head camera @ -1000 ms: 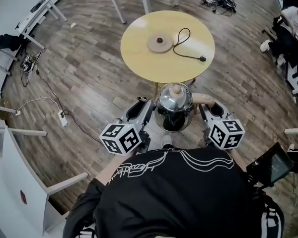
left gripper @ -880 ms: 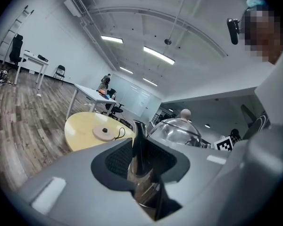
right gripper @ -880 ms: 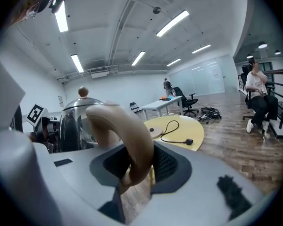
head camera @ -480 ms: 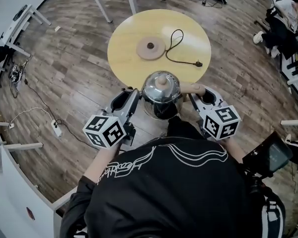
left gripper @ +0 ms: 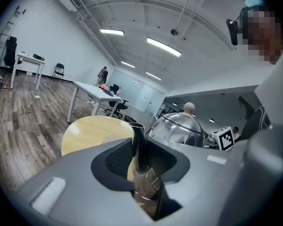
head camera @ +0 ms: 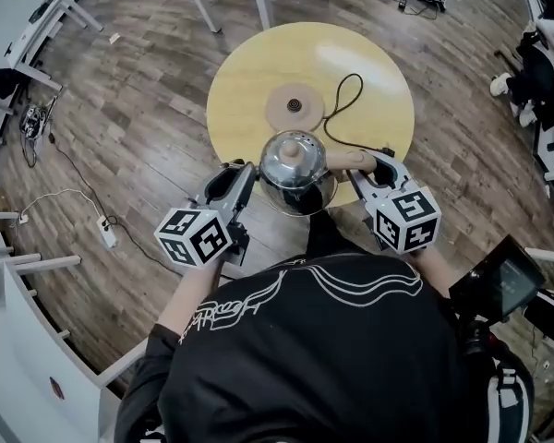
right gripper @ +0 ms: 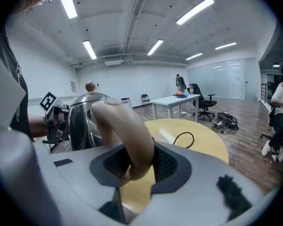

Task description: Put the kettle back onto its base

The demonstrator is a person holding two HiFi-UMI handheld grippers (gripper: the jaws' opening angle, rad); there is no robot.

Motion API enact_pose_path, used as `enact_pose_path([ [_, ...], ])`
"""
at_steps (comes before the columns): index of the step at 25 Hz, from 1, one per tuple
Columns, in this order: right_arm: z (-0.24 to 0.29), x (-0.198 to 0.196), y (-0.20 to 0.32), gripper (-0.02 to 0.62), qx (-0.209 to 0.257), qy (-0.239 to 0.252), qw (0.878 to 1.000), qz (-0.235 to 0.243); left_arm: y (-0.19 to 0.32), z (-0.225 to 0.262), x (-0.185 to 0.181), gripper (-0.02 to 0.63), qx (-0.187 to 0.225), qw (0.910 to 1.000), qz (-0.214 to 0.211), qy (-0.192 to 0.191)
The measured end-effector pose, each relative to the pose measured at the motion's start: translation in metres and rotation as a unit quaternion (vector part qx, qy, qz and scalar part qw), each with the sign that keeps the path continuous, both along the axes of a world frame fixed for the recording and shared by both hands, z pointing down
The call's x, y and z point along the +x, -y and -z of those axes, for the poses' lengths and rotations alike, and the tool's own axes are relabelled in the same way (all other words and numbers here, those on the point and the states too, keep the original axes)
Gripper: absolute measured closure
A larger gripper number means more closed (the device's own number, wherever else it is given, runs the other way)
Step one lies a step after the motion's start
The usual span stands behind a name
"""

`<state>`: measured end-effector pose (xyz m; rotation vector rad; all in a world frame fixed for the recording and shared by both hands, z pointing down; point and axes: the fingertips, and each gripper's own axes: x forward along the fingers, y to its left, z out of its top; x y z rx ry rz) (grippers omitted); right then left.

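Note:
A shiny steel kettle [head camera: 297, 167] with a beige knob hangs over the near edge of the round yellow table [head camera: 249, 72]. My left gripper [head camera: 249, 170] is shut on its spout [left gripper: 137, 144], which stands up between the jaws. My right gripper [head camera: 358, 165] is shut on the curved beige handle [right gripper: 127, 131]. The round tan base [head camera: 295, 107] lies on the table just beyond the kettle, and its black cord [head camera: 347, 92] loops off to the right. In the left gripper view the kettle dome [left gripper: 179, 126] rises beyond the jaws. In the right gripper view the kettle body [right gripper: 82, 121] is left of the handle.
White desks [left gripper: 92, 91] and office chairs [right gripper: 205, 102] stand past the table. Cables and a power strip [head camera: 104, 233] lie on the wood floor at left. A person sits at the far right [head camera: 549, 63]. A black device [head camera: 499, 289] sticks out at my right side.
Both grippers have carried the kettle forward, from over the floor to over the table's near edge, closer to the base. Both grips are unchanged.

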<state>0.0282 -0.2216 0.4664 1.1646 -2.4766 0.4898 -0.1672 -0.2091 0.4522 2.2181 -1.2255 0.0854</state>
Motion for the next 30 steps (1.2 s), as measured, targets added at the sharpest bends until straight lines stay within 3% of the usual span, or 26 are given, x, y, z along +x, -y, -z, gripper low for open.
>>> enact_pose_path([
  [15, -0.027, -0.013, 0.154, 0.471, 0.015, -0.033, 0.998, 0.046, 0.15, -0.023, -0.008, 0.509, 0.008, 0.9993, 0.012, 0.035],
  [22, -0.054, -0.013, 0.182, 0.471, -0.004, -0.035, 0.998, 0.054, 0.176, -0.035, -0.004, 0.509, 0.02, 0.9975, 0.006, 0.067],
  [30, -0.071, -0.015, 0.191, 0.471, -0.012, -0.051, 0.997, 0.057, 0.184, -0.052, -0.005, 0.509, 0.004, 0.9973, 0.009, 0.072],
])
